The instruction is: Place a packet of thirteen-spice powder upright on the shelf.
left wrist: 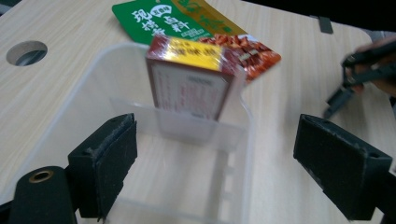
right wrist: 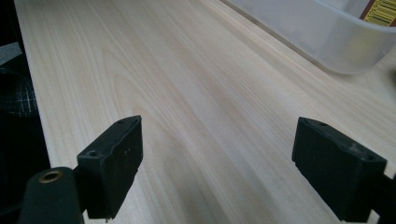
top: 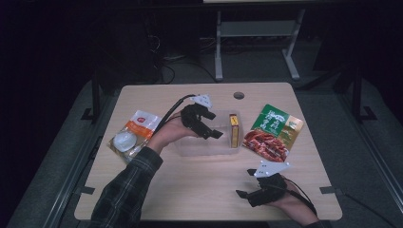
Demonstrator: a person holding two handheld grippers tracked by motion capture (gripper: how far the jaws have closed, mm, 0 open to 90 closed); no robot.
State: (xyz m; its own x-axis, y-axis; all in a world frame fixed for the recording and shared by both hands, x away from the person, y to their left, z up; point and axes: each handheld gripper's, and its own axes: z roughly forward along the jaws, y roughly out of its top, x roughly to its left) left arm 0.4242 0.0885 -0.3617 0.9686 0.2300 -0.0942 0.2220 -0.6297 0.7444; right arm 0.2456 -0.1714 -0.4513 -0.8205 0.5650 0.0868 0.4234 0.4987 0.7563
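- Our left tongs (top: 216, 134) hover over the clear tub (top: 190, 148), forearm angled in from the lower left, jaws spread wide and grasping nothing.
- The small box (left wrist: 189, 88) stands upright inside the tub, against its far wall.
- Our right tongs (top: 241, 194) rest low on the worktop (top: 199, 185), jaws released and empty.

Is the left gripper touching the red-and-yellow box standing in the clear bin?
Apart. The left gripper view shows the left gripper open, with the box standing beyond its jaws in the clear bin.
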